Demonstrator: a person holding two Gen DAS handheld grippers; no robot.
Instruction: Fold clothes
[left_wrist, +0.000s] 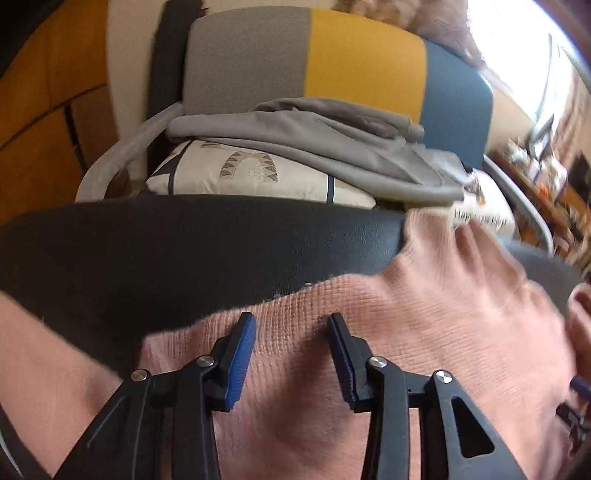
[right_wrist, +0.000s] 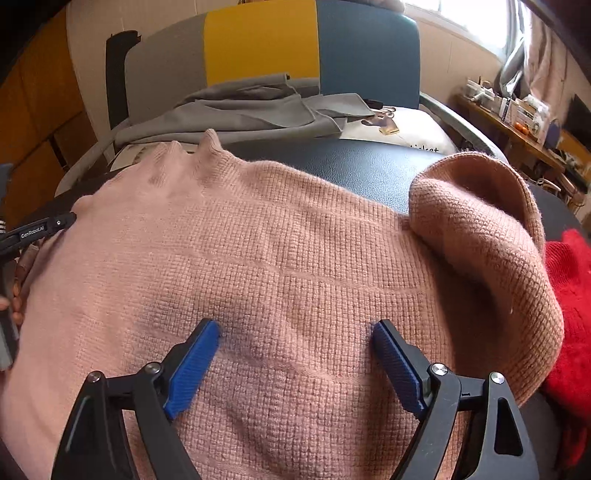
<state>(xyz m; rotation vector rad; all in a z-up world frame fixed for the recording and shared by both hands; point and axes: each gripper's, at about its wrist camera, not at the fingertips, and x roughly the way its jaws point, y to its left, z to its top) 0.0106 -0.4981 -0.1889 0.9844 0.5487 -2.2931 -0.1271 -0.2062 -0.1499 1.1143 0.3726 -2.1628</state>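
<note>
A pink knitted sweater (right_wrist: 280, 258) lies spread on a black leather surface (right_wrist: 369, 166); it also shows in the left wrist view (left_wrist: 406, 332). Its right sleeve (right_wrist: 480, 229) is folded back over the body. My right gripper (right_wrist: 295, 328) is open, just above the middle of the sweater, holding nothing. My left gripper (left_wrist: 291, 321) is open over the sweater's far edge, holding nothing. The left gripper's body shows at the left edge of the right wrist view (right_wrist: 37, 229).
A red garment (right_wrist: 569, 314) lies at the right beside the sweater. Behind the black surface (left_wrist: 184, 251) stands a chair with a grey, yellow and blue back (left_wrist: 362, 59), with grey clothing (left_wrist: 314, 144) on a printed cushion (left_wrist: 258, 173). A cluttered shelf (right_wrist: 517, 110) is far right.
</note>
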